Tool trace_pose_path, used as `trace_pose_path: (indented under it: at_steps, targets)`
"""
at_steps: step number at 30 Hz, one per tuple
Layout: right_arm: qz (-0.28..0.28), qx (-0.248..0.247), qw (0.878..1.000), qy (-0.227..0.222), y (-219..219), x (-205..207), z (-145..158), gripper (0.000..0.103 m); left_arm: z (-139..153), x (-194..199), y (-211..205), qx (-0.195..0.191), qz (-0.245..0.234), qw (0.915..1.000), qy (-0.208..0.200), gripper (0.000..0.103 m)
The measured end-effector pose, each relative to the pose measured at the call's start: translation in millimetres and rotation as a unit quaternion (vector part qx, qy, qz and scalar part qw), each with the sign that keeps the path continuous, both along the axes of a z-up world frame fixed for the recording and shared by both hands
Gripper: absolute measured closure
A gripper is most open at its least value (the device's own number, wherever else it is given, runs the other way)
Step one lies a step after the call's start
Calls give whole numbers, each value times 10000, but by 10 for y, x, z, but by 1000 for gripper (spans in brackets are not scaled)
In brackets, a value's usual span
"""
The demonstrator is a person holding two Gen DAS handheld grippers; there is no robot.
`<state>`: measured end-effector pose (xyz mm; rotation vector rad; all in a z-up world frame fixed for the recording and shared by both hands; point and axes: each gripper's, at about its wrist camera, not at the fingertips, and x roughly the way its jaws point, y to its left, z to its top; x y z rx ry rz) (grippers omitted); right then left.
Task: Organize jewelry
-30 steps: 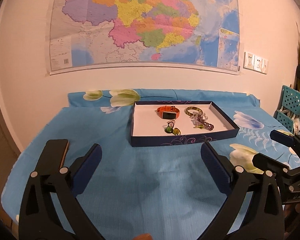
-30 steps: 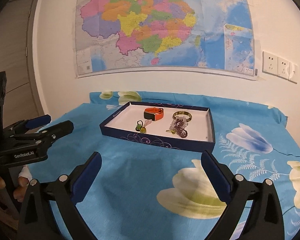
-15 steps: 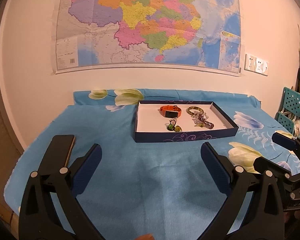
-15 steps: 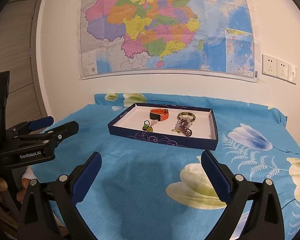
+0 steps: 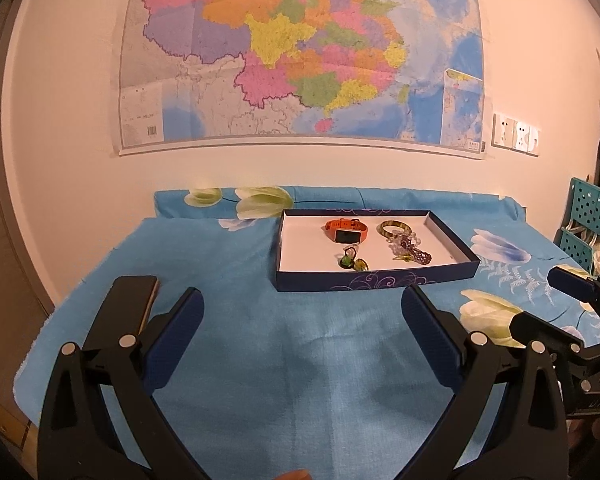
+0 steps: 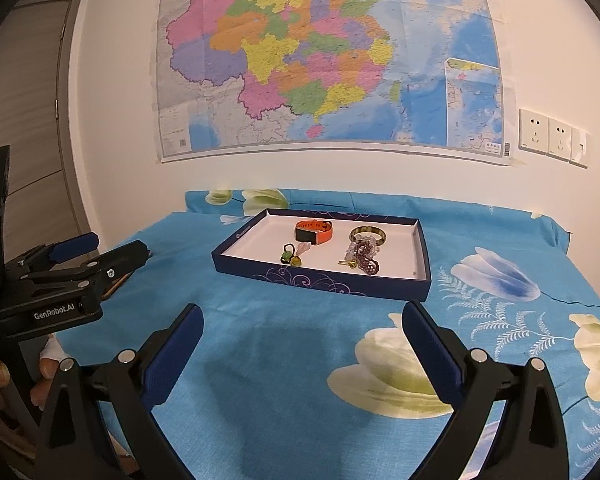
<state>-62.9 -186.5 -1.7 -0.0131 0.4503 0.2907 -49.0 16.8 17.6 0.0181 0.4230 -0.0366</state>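
A dark blue tray (image 5: 376,280) (image 6: 320,280) with a white floor sits on the blue flowered cloth. In it lie an orange watch (image 5: 346,231) (image 6: 313,231), a green bangle (image 5: 394,227) (image 6: 368,234), a purple bead bracelet (image 5: 414,253) (image 6: 364,260) and small green-yellow charms (image 5: 352,261) (image 6: 292,258). My left gripper (image 5: 302,322) is open and empty, well in front of the tray. My right gripper (image 6: 300,334) is open and empty, also short of the tray. Each gripper shows at the side of the other's view.
A dark flat object (image 5: 150,296) lies on the cloth at the left near the table edge. A wall with a map (image 5: 300,52) stands behind the table. A teal basket rack (image 5: 588,224) is at the far right.
Both grippers have drawn back and risen a little; the tray looks smaller and farther. Both stay open and empty.
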Motion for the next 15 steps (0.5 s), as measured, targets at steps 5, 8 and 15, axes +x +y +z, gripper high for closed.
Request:
trace_pose_path:
  at_steps: [5,8,15]
  targets:
    - [-14,-20,10000,1,8,-9,8,7,2,4,-8,17,0,10000,-3,5]
    - [-18,-5,10000,13,19,13,12,7,1,4,-7,14,0,10000,-3,5]
    - [-32,-5,10000,20,16,19,12,7,-1,4,-10,15,-2,10000,-1,6]
